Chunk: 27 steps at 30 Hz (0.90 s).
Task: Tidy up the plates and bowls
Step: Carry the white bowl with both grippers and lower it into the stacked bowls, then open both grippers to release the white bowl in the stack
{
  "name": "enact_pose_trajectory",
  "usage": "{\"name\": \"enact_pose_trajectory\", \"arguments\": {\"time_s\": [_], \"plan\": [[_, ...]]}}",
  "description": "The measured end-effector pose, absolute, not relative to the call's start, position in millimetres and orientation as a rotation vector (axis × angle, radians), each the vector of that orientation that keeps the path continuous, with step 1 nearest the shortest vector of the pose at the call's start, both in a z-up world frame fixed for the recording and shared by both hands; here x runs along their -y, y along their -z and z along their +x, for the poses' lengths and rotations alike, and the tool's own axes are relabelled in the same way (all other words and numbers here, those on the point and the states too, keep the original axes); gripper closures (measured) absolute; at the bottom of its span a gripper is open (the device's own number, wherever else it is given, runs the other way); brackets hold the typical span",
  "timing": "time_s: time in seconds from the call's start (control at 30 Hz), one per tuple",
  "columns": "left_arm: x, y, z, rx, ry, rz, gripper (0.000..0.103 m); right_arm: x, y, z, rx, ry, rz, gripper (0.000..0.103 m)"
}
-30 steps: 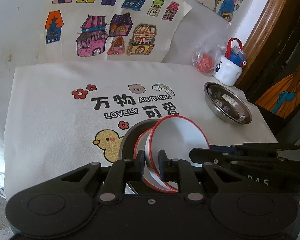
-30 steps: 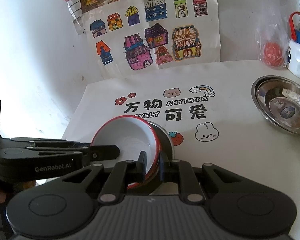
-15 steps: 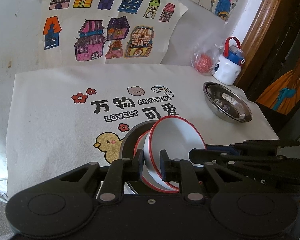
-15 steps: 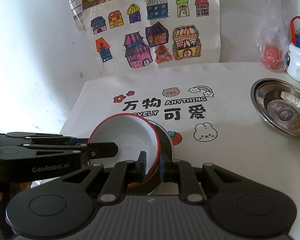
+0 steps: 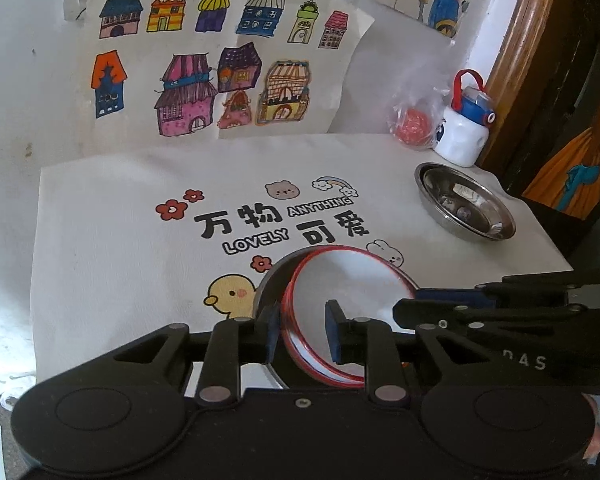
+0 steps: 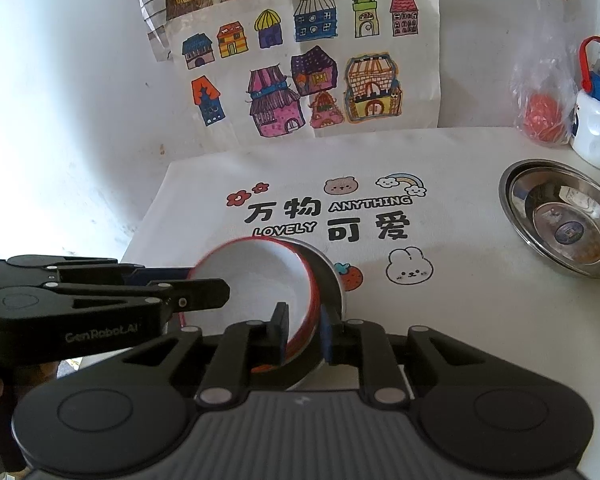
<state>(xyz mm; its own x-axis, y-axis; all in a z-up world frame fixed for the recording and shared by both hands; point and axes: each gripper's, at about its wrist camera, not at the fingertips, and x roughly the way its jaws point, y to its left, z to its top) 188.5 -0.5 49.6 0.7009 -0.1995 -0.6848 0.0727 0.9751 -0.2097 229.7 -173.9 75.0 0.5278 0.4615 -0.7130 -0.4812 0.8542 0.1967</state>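
Two grippers flank one red-rimmed white bowl (image 5: 348,300) at the near edge of the mat. In the left wrist view the left gripper (image 5: 302,330) has its jaws apart, straddling the bowl's near-left rim without pinching it; the bowl tilts inside a grey steel dish (image 5: 268,292), and the right gripper (image 5: 420,312) reaches in from the right. One steel bowl (image 5: 466,206) sits far right. In the right wrist view the right gripper (image 6: 302,334) also has its jaws apart astride the bowl's (image 6: 256,276) right wall, leaning on the dish (image 6: 332,272); whether the pads touch cannot be told. Both sit equally near; the rim lies directly between each pair of jaws
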Motion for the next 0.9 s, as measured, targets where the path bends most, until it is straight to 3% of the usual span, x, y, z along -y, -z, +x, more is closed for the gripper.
{"name": "enact_pose_trajectory", "arguments": {"time_s": [0.13,0.27,0.33,0.4,0.5,0.67,0.77,0.9], "plan": [[-2,-49,187,-0.778,0.153,-0.175,0.075,175,-76,229,-0.841,-0.562,-0.025,0.082],[-6,-51,183,-0.762,0.17,-0.197,0.069,179,-78,227,-0.834,-0.572,-0.005,0.073],[-7,-54,180,-0.75,0.179,-0.206,0.063,180,-81,225,-0.823,-0.563,-0.001,0.061],[-8,-57,176,-0.733,0.173,-0.202,0.049,183,-85,222,-0.808,-0.551,0.004,0.054],[-13,-63,169,-0.698,0.162,-0.215,0.036,189,-91,216,-0.789,-0.544,0.018,0.04],[-26,-70,155,-0.649,0.146,-0.243,0.013,200,-99,201,-0.749,-0.52,0.027,0.011],[-34,-70,143,-0.61,0.125,-0.239,0.003,207,-103,186,-0.715,-0.498,0.038,0.001],[-43,-67,129,-0.581,0.104,-0.237,0.001,214,-103,166,-0.678,-0.467,0.043,0.0]]}}
